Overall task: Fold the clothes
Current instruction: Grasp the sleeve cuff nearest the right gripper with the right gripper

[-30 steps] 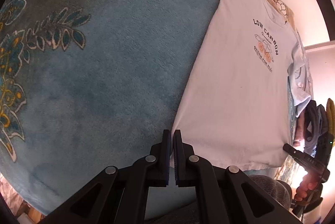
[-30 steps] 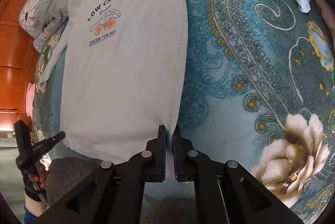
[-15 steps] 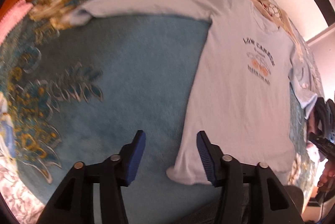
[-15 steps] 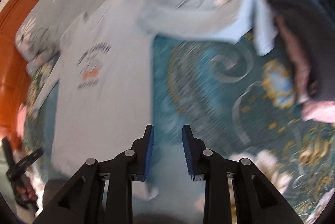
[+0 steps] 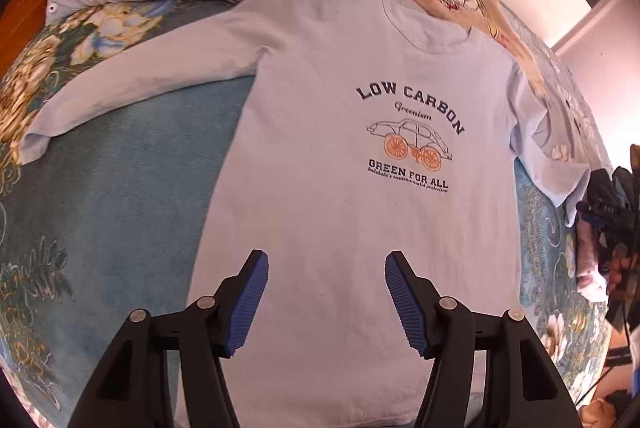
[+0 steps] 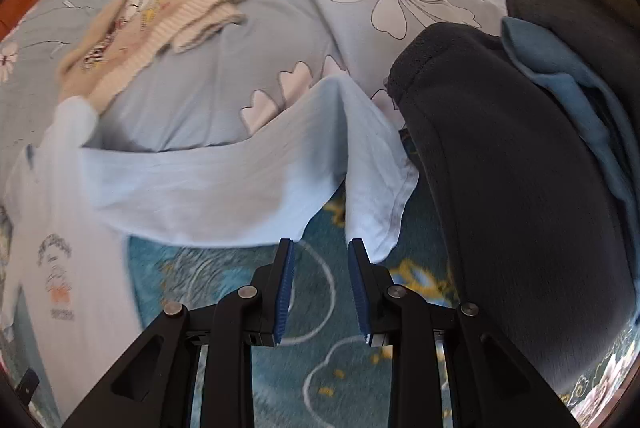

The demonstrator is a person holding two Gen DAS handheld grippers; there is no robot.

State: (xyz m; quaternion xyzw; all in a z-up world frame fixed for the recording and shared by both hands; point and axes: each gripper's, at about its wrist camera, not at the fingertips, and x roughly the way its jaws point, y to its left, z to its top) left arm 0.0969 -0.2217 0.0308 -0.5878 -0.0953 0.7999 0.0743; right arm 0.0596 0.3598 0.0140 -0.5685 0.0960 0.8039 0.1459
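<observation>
Shirt point(image 5: 340, 188): pale blue, spread flat, print up, on the teal blanket point(image 5: 120, 196).
Sleeve point(image 6: 248, 184): stretched sideways from the shirt, cuff draped on the blanket.
Left gripper point(image 5: 325, 302): spread wide, empty, above the shirt's lower half.
Right gripper point(image 6: 320, 288): spread, empty, just short of the cuff.
Sweater point(image 6: 148, 28): cream, beyond the shirt's collar.
Dark fleece point(image 6: 520, 168): right of the cuff.

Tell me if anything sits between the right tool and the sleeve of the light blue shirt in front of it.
Nothing visible does. The right tool is open, and only bare teal patterned blanket lies between it and the light blue long-sleeved shirt's sleeve. The dark grey fleece garment lies off to the right of the cuff, not in the path.
</observation>
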